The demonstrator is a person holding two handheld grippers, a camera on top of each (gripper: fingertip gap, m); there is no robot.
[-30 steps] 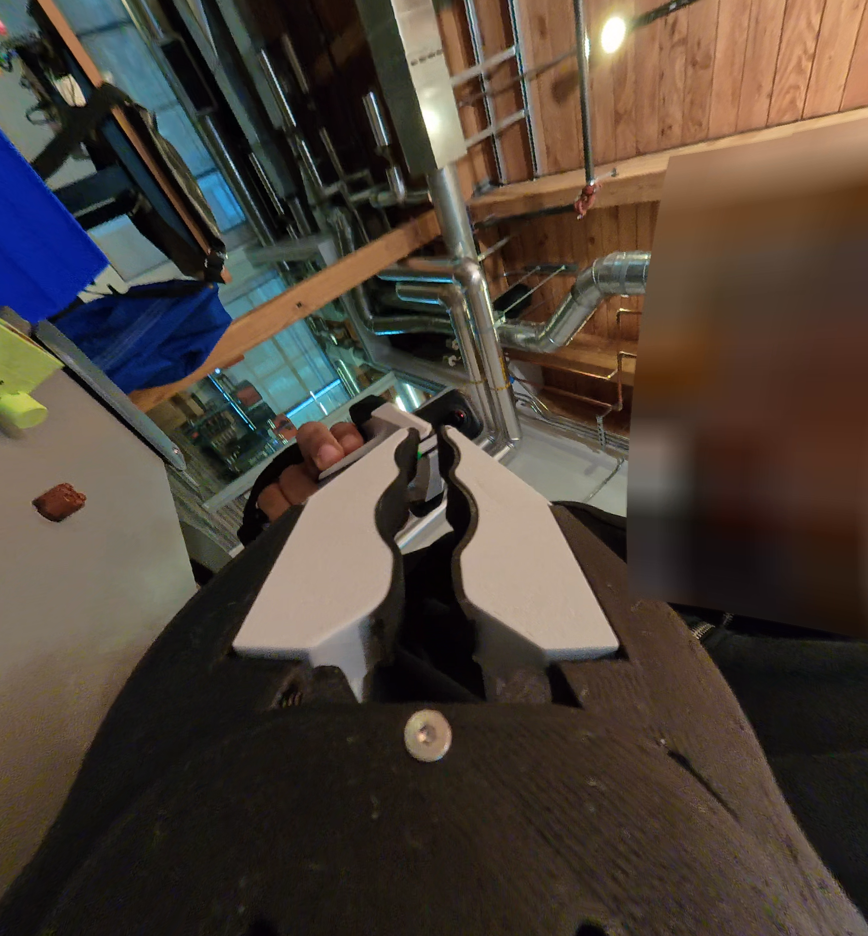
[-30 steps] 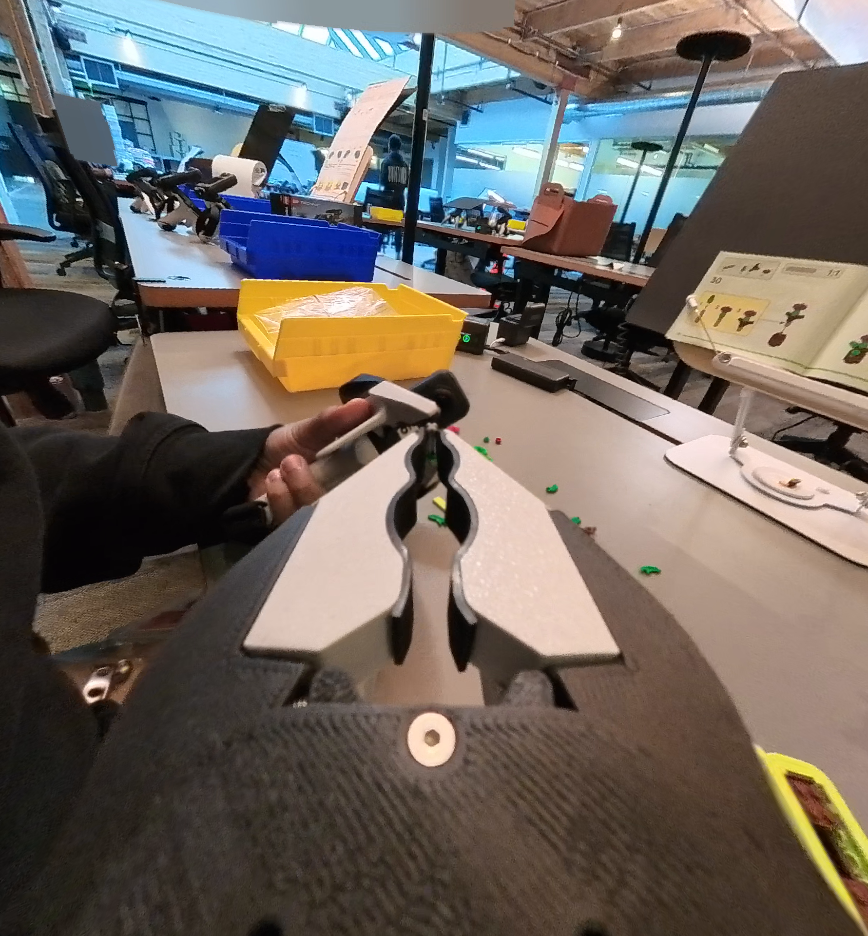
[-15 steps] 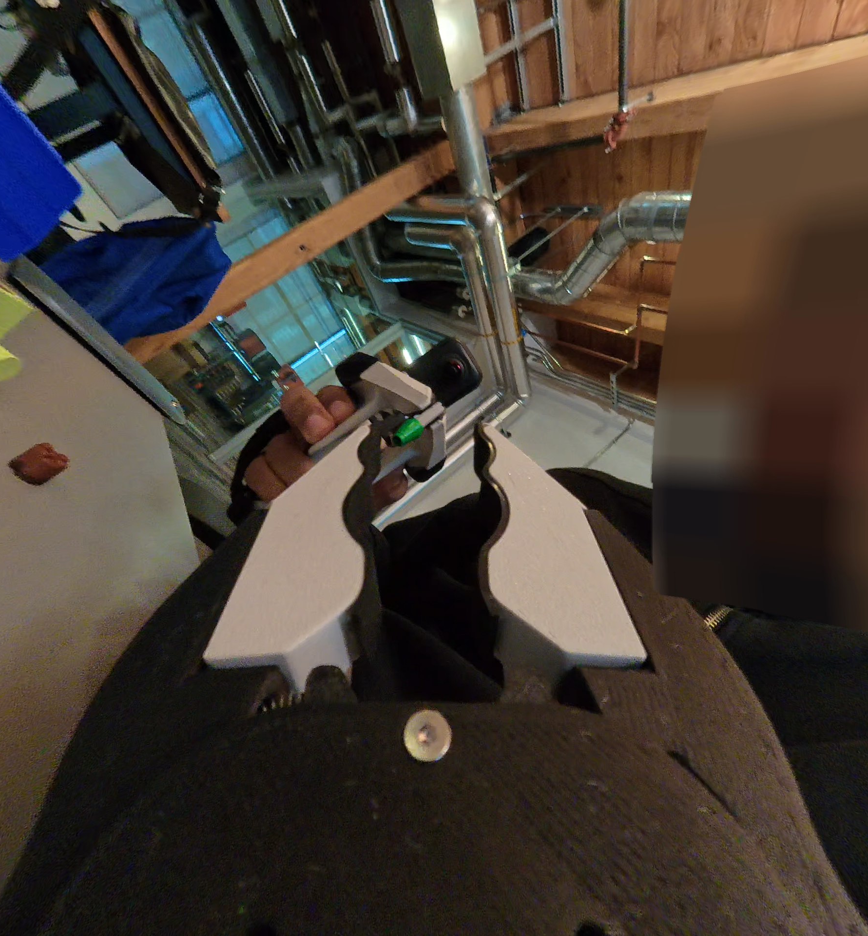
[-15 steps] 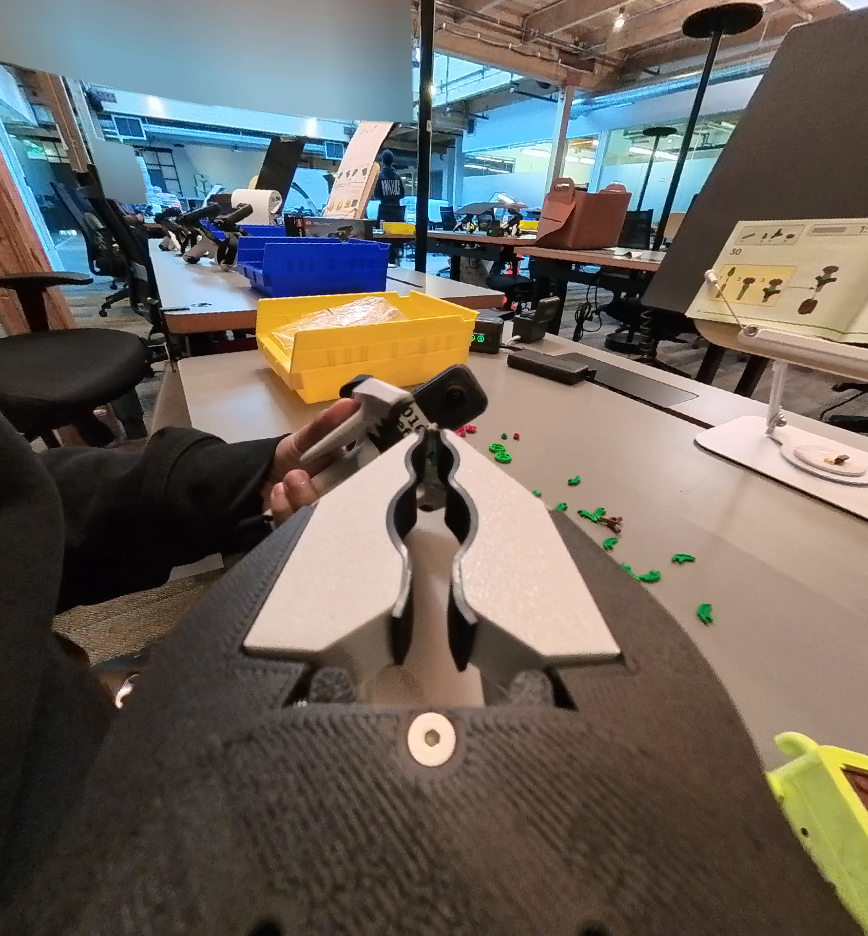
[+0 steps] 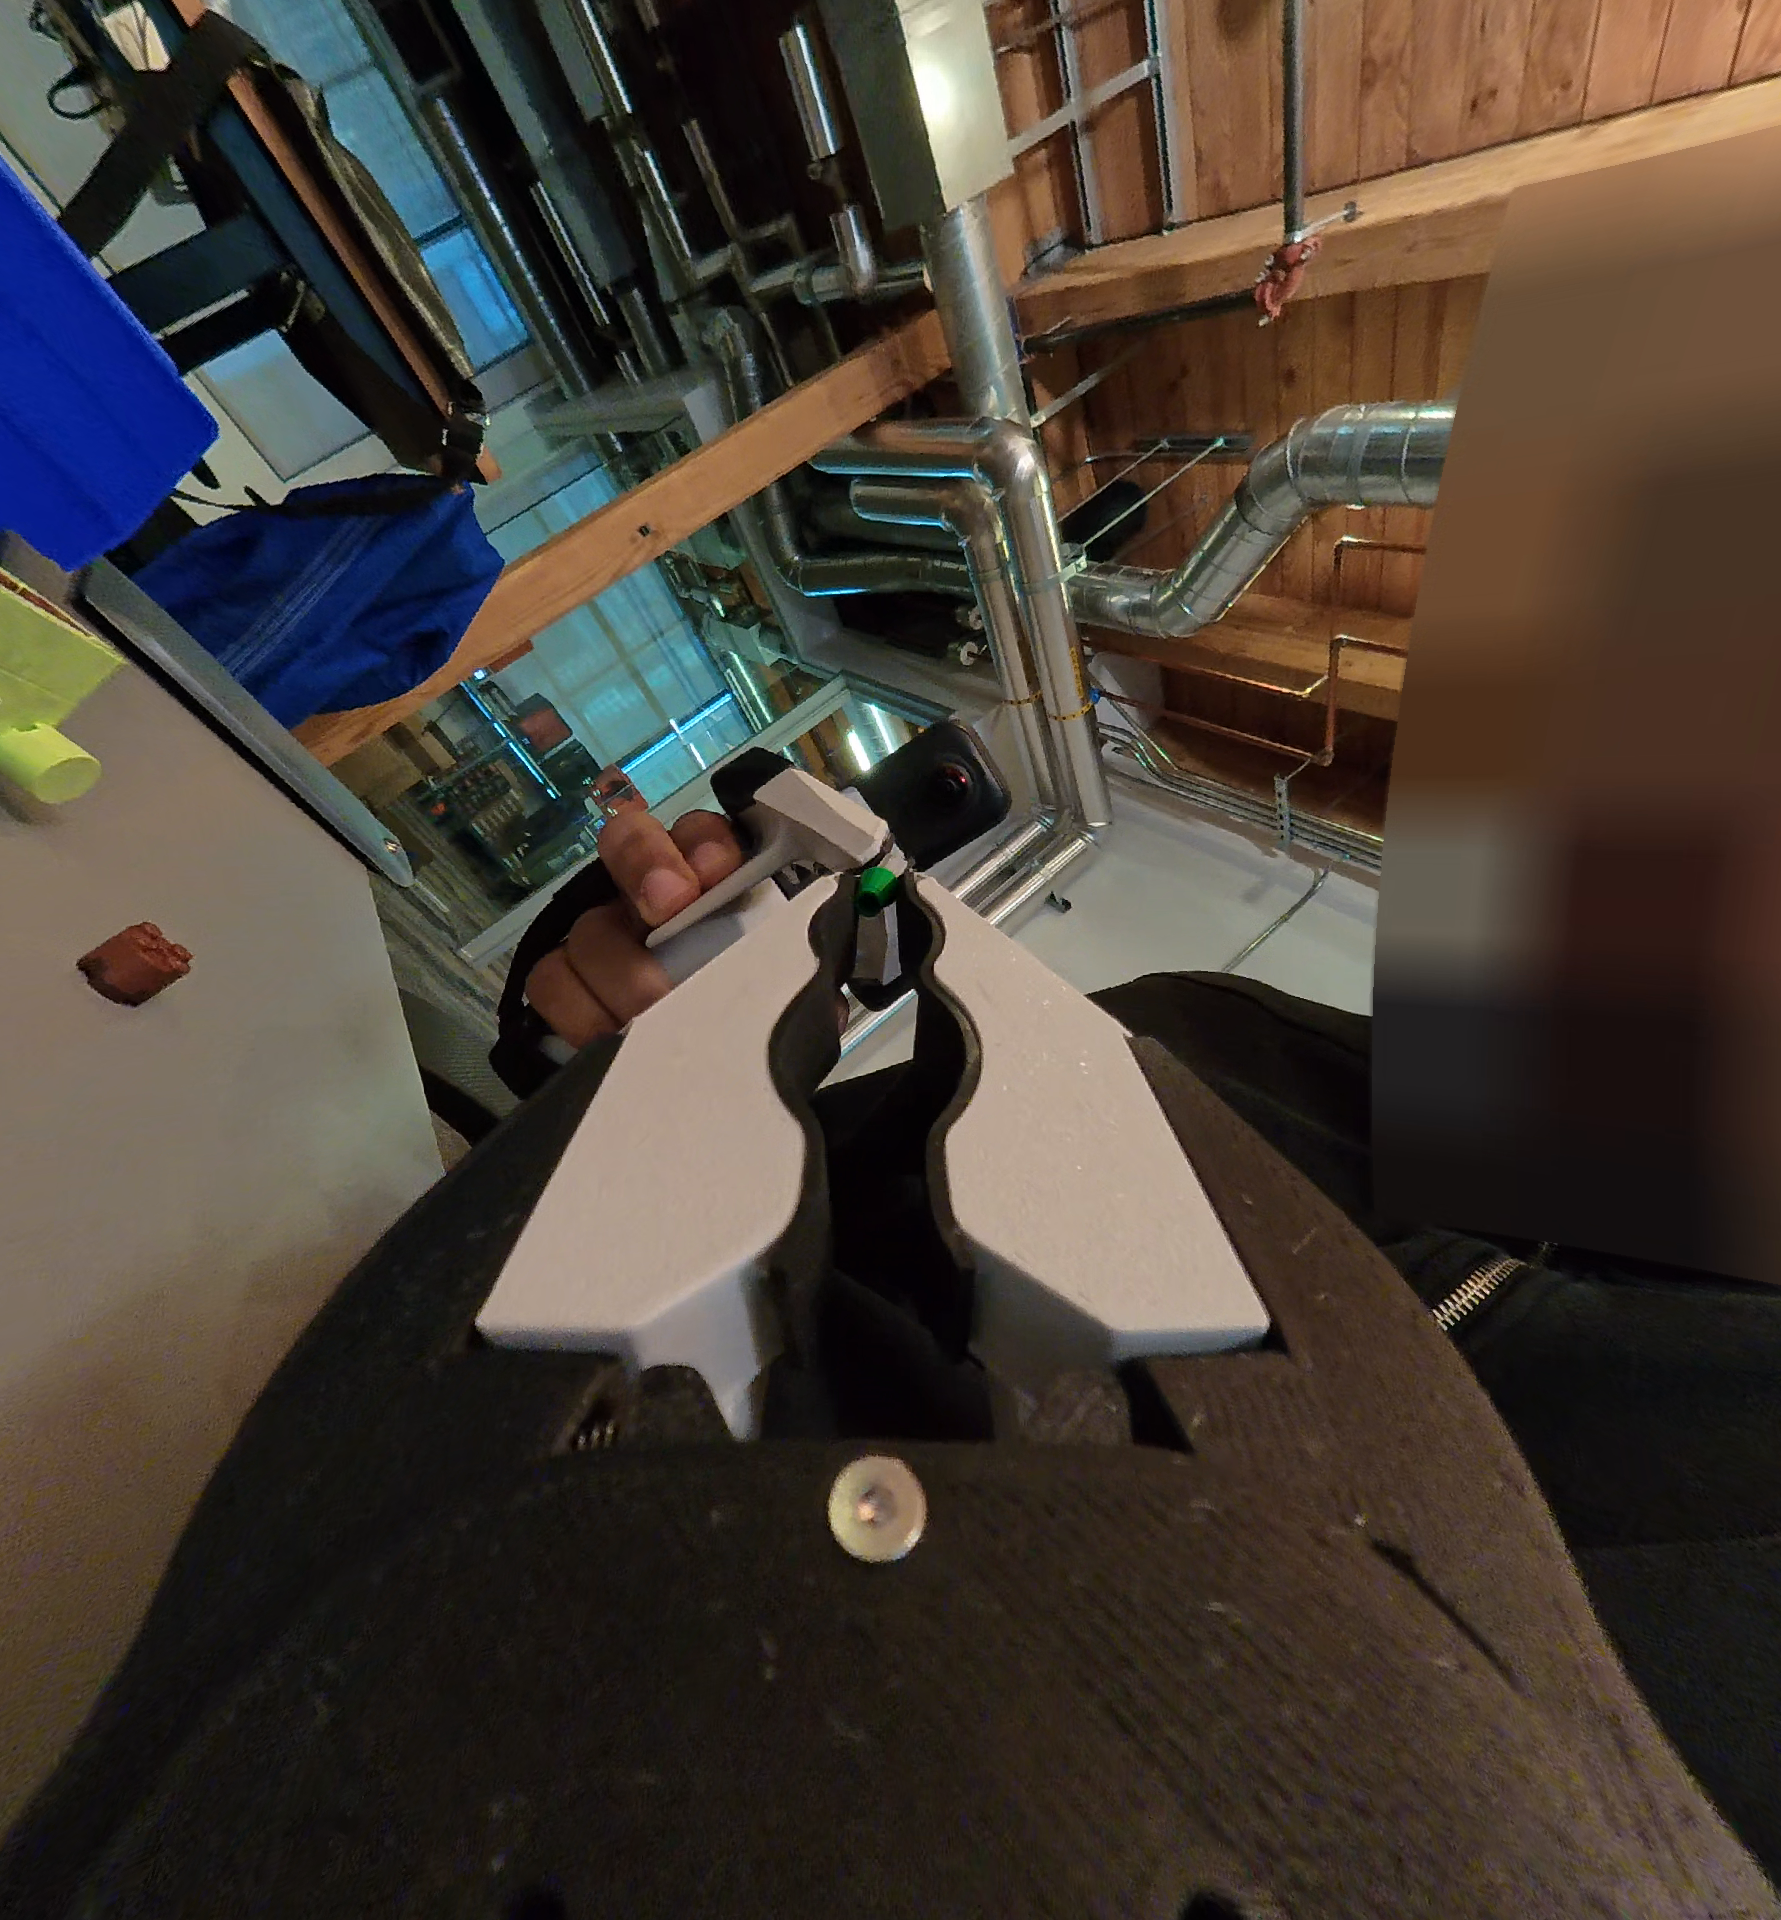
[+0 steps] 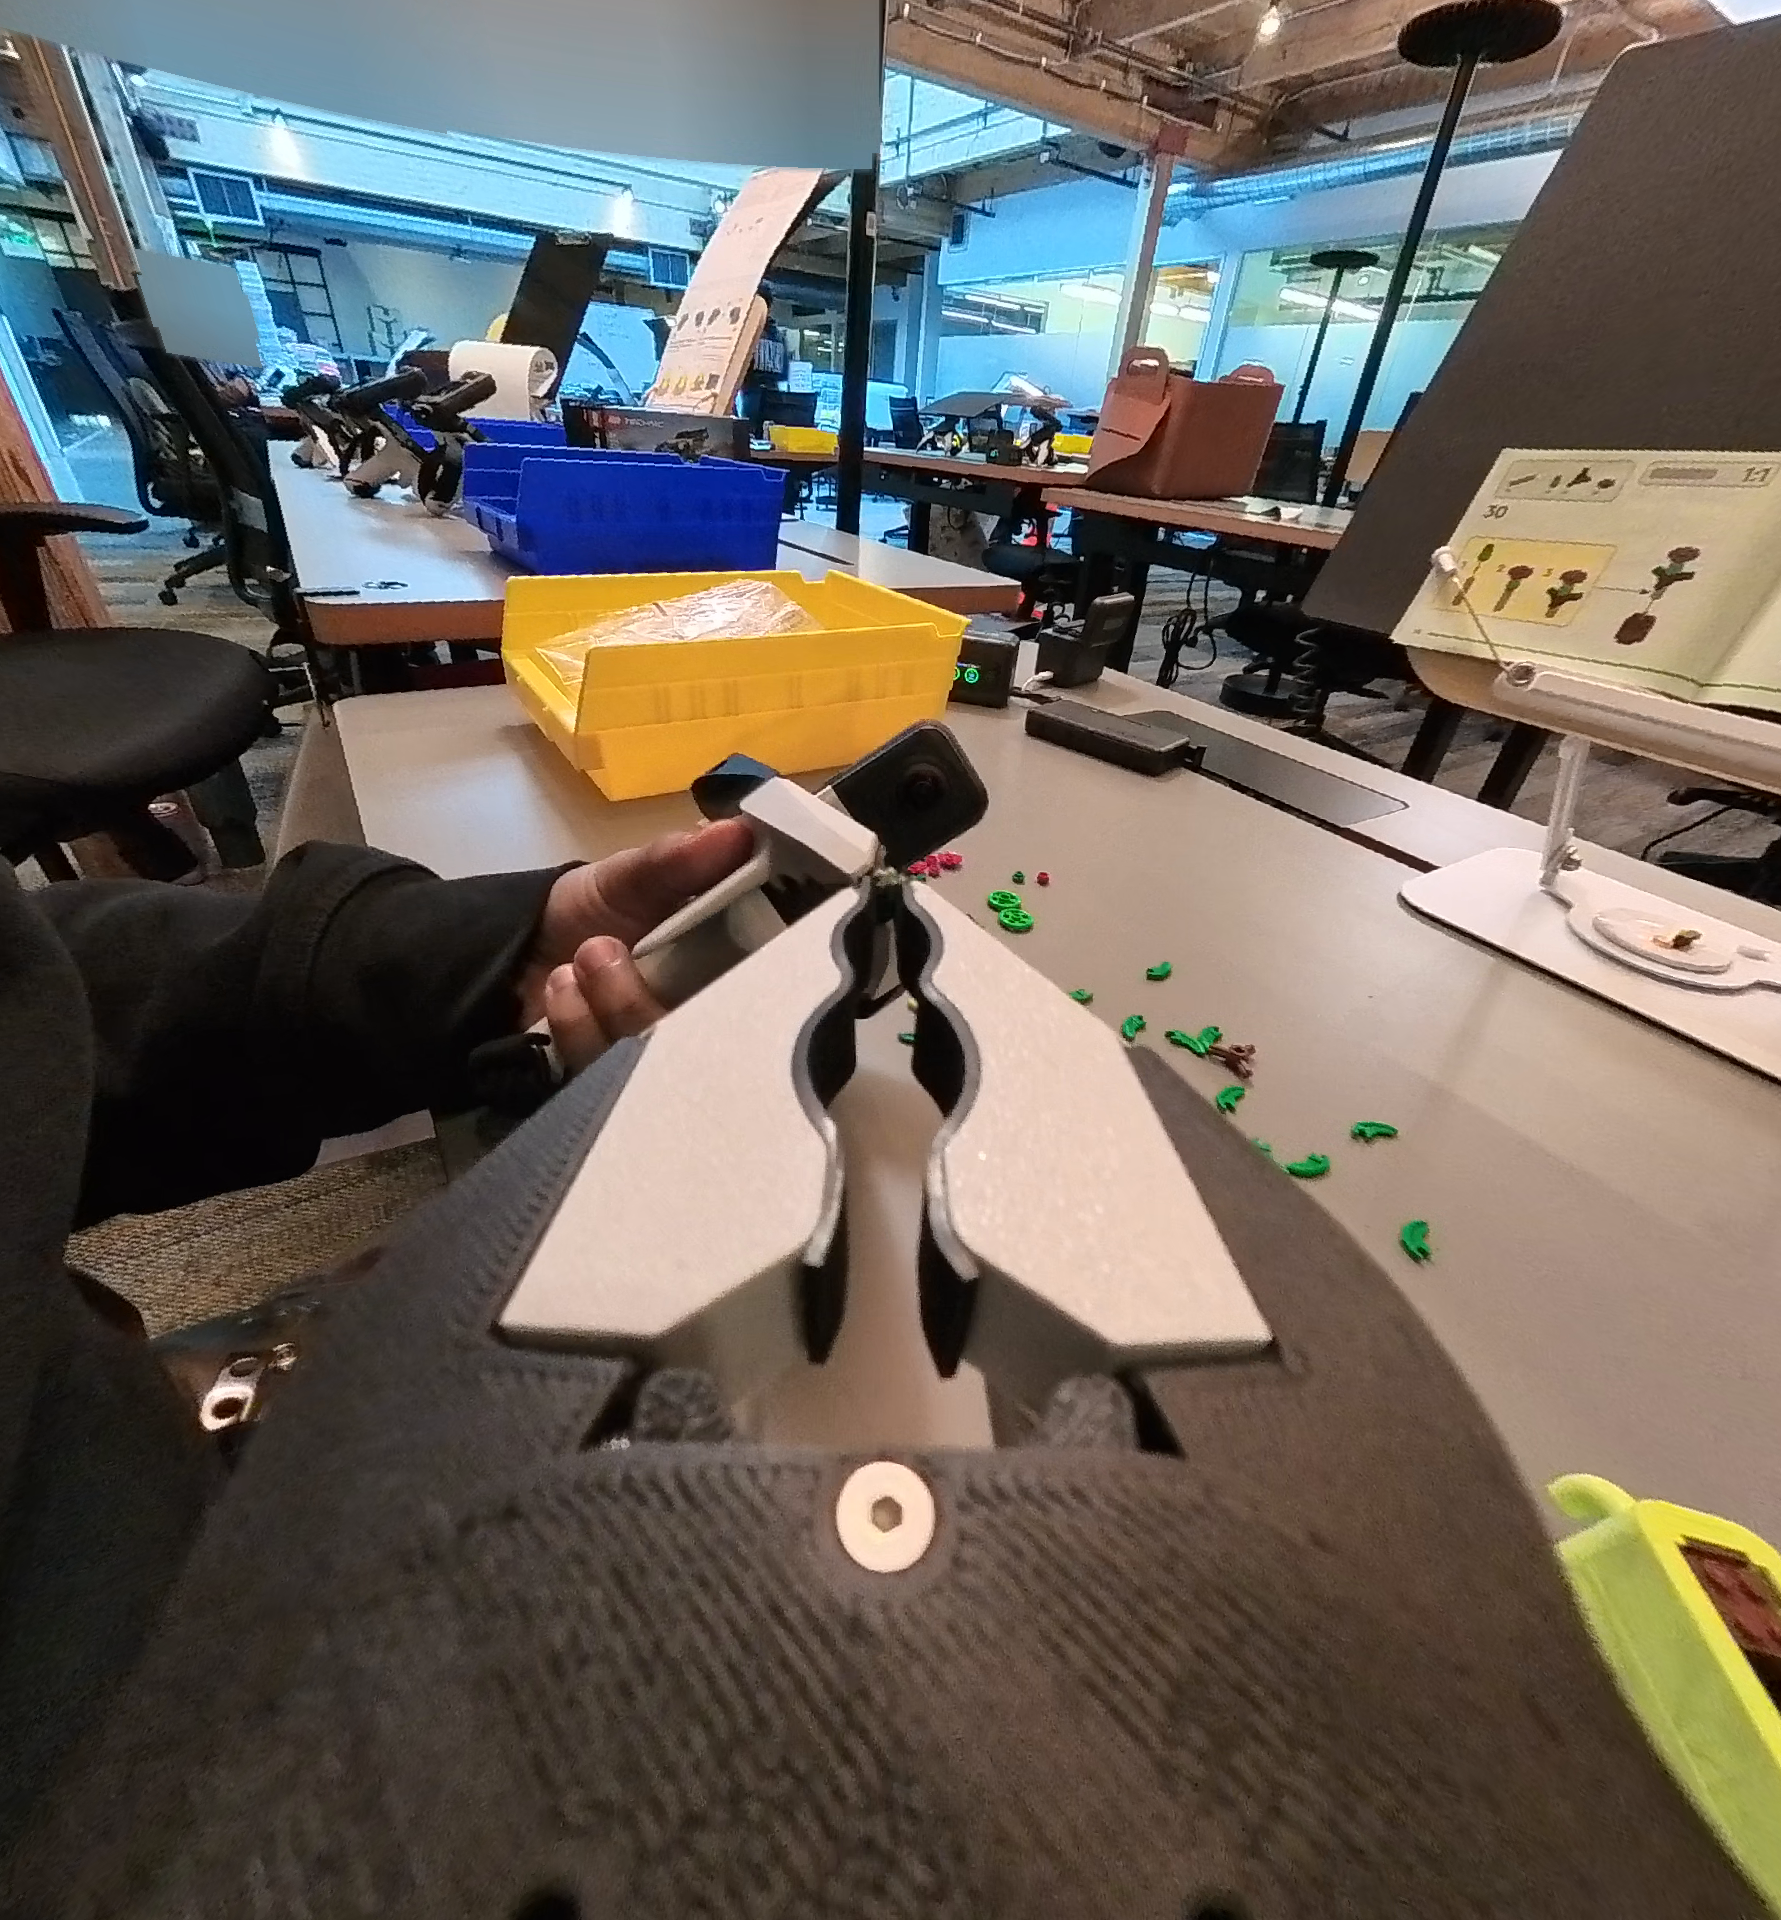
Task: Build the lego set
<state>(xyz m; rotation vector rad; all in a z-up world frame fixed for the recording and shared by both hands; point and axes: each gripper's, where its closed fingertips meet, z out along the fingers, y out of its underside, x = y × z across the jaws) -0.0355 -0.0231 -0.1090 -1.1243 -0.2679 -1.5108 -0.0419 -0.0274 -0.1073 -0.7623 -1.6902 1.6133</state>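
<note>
The two grippers met tip to tip above the table [image 6: 1644,1226] edge. In the left wrist view, a small green peg [image 5: 873,889] sat at the tips of the left gripper [image 5: 878,906], its round end turned up and toward the camera; the long axis ran roughly along the fingers. The left jaws were narrow at the tips and seemed to pinch the peg. The right gripper [image 6: 881,902] had its jaws nearly closed on a thin green piece, too small to name. The fingers were matte grey with wavy black inner pads. Right of the grippers, green pieces [image 6: 1307,1164] lay scattered on the smooth table.
</note>
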